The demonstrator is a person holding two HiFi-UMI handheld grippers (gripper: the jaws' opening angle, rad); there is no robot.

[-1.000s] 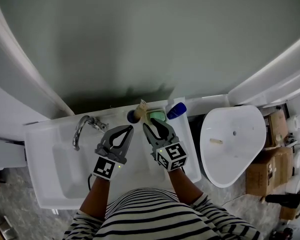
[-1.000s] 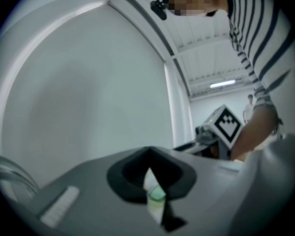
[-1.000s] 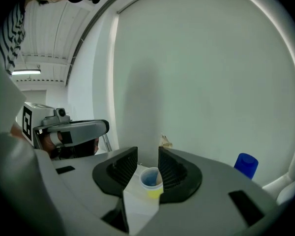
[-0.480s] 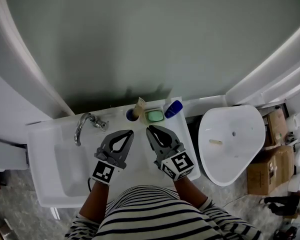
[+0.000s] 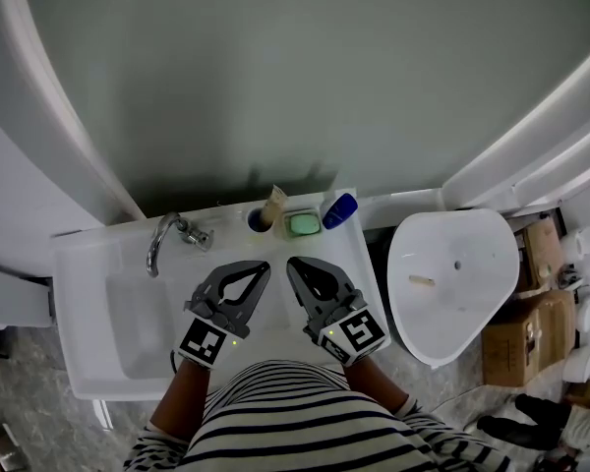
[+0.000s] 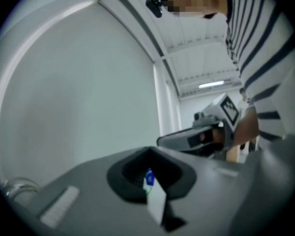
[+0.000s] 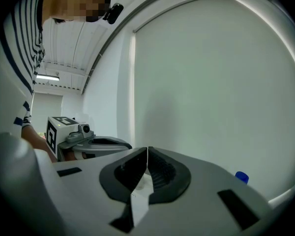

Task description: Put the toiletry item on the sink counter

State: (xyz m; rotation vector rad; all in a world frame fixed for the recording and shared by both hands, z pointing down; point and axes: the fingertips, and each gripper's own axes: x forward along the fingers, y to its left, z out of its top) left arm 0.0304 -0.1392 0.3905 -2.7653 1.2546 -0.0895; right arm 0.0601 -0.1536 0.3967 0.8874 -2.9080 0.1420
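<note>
At the back of the white sink counter [image 5: 88, 264] a tan tube [image 5: 272, 206] stands in a dark blue cup. Beside it are a green soap [image 5: 302, 224] and a blue-capped bottle [image 5: 340, 210]. My right gripper [image 5: 293, 264] hovers in front of them, apart from them; its jaws are closing and meet with nothing between them [image 7: 147, 154]. My left gripper [image 5: 263, 265] stays shut and empty next to it. In the left gripper view a blue and green item [image 6: 148, 178] peeks past the closed jaws. The blue cap [image 7: 241, 177] shows in the right gripper view.
A chrome faucet [image 5: 167, 242] stands at the basin's back left. To the right a separate white basin [image 5: 452, 283] lies on the floor beside cardboard boxes [image 5: 521, 332]. A grey-green wall rises behind the counter.
My right gripper has drawn back from the green soap toward my body and its jaws went from wide open to shut. The left gripper has barely moved.
</note>
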